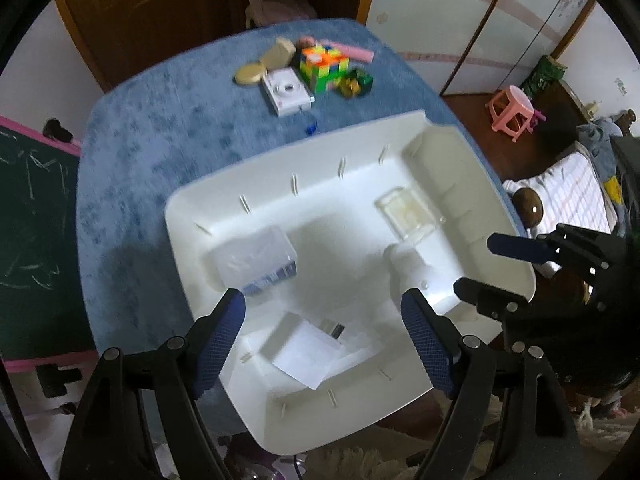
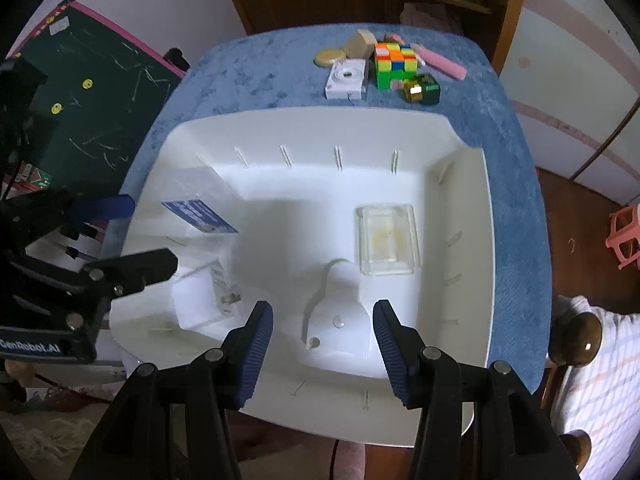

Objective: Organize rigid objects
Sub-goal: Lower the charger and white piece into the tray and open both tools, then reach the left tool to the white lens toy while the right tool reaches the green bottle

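Both tongs are hanging over a large white plastic tray (image 2: 460, 152) w/ ribbed walls, sitting on a blue fuzzy table top (image 2: 260, 64). Left gripper (image 1: 324, 332) is standing wide apart, nothing btwn its blue ridged pads; a small white box w/ a clear wrap (image 1: 308, 354) is lying in the tray just under and btwn them. Beyond its left pad a clear plastic box w/ a blue label (image 1: 256, 262) is resting in the tray. Right gripper (image 2: 322, 354) is standing partly spread, pinching nothing; a white rounded object w/ small round studs (image 2: 340, 316), possibly a plug or charger, view washed out, is lying btwn its pads. Just ahead of its right pad a clear rectangular case w/ a yellowish inside (image 2: 387, 240) is lying flat. Far ahead of both tongs, outside the tray, are sitting a multicolour puzzle cube (image 2: 394, 64), a white toy camera (image 2: 346, 80), a green and gold box (image 2: 422, 88), a pink bar (image 2: 442, 65) and tan wooden pieces (image 2: 346, 50)
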The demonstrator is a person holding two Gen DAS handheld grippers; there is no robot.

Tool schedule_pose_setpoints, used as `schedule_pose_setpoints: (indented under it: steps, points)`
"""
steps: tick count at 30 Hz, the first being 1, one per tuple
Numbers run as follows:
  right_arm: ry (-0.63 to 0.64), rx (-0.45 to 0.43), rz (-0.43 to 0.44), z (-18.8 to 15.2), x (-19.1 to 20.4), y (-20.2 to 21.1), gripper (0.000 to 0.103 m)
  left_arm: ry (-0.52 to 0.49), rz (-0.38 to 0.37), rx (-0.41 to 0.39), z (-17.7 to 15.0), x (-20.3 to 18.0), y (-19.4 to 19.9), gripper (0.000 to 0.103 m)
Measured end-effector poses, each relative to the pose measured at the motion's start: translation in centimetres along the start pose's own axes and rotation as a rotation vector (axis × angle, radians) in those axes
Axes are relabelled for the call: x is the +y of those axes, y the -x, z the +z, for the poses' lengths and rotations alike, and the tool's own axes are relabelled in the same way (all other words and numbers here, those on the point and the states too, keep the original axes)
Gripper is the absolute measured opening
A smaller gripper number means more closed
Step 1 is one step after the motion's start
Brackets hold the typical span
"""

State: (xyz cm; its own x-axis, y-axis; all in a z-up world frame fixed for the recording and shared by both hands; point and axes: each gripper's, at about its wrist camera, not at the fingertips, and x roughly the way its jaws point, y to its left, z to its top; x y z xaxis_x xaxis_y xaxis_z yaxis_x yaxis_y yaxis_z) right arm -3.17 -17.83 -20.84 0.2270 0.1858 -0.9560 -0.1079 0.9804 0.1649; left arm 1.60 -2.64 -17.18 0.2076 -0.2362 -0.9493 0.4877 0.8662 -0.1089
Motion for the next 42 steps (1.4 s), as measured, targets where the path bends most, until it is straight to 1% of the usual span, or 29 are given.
schedule_pose_setpoints:
  steps: [4, 9, 13, 19, 21, 23, 27, 32, 36, 37, 38, 42]
  points:
    - [0.01, -0.043, -0.002, 0.3, 0.3, 1.5, 0.053, 0.014, -0.017, -0.035, 1.2, -0.2, 1.5, 0.083]
    - [0.015, -0.097, -0.014, 0.9, 0.2, 3.3, 0.053, 0.002, -0.027, -0.079, 2.7, -1.1, 2.9, 0.083]
    - [-0.005, -0.142, 0.003, 1.6, -0.6, 5.1, 0.053, -0.001, -0.044, -0.114, 4.0, -1.9, 4.1, 0.083]
    - [-0.015, -0.21, 0.003, 2.5, -1.6, 7.4, 0.053, 0.003, -0.044, -0.16, 5.8, -2.7, 5.5, 0.083]
    - [-0.017, -0.23, 0.007, 2.9, -2.0, 8.1, 0.054, 0.001, -0.04, -0.174, 6.5, -2.9, 5.9, 0.083]
    - [-0.02, -0.251, 0.01, 3.3, -2.5, 8.9, 0.06, -0.004, -0.027, -0.191, 7.1, -3.0, 6.3, 0.083]
    - [-0.018, -0.286, 0.005, 4.3, -3.4, 9.9, 0.06, -0.007, 0.003, -0.224, 8.7, -3.2, 7.0, 0.083]
    - [-0.009, -0.318, -0.012, 6.1, -5.0, 10.6, 0.06, 0.015, 0.043, -0.265, 11.3, -2.7, 7.4, 0.083]
    - [-0.006, -0.32, -0.011, 8.3, -6.7, 10.3, 0.061, 0.049, 0.058, -0.256, 13.6, -1.7, 6.4, 0.083]
    - [-0.006, -0.318, -0.01, 9.1, -7.2, 10.0, 0.066, 0.06, 0.061, -0.246, 14.3, -1.4, 5.9, 0.083]
    - [-0.008, -0.316, -0.009, 9.6, -7.7, 9.7, 0.069, 0.072, 0.064, -0.234, 15.0, -1.0, 5.2, 0.083]
    - [-0.019, -0.301, 0.005, 12.6, -9.7, 7.9, 0.07, 0.134, 0.117, -0.164, 17.8, 1.1, 1.2, 0.083]
